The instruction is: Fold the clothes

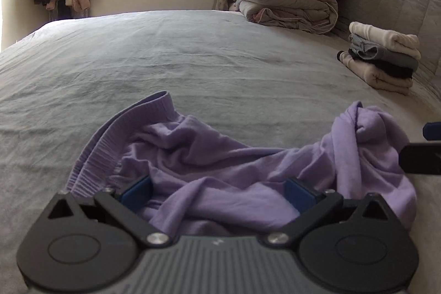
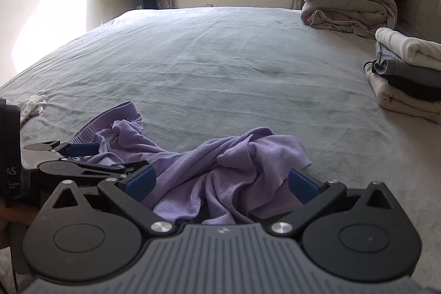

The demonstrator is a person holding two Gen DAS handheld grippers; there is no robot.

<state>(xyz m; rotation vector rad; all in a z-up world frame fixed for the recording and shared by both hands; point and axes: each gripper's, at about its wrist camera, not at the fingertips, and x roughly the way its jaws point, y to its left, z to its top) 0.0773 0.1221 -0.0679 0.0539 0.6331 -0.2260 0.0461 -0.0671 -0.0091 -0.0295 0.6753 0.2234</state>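
A crumpled purple garment lies on the near edge of the grey bed. The left claw and right claw gape wide, gripping nothing, cloth bunched loosely between their fingers.

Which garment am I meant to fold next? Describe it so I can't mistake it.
On the grey bed, look at the near edge, right in front of both open grippers. The purple garment lies there crumpled, with a ribbed band at its left end. Unlike the folded stack by the headboard, it is loose, unfolded and the only purple piece.
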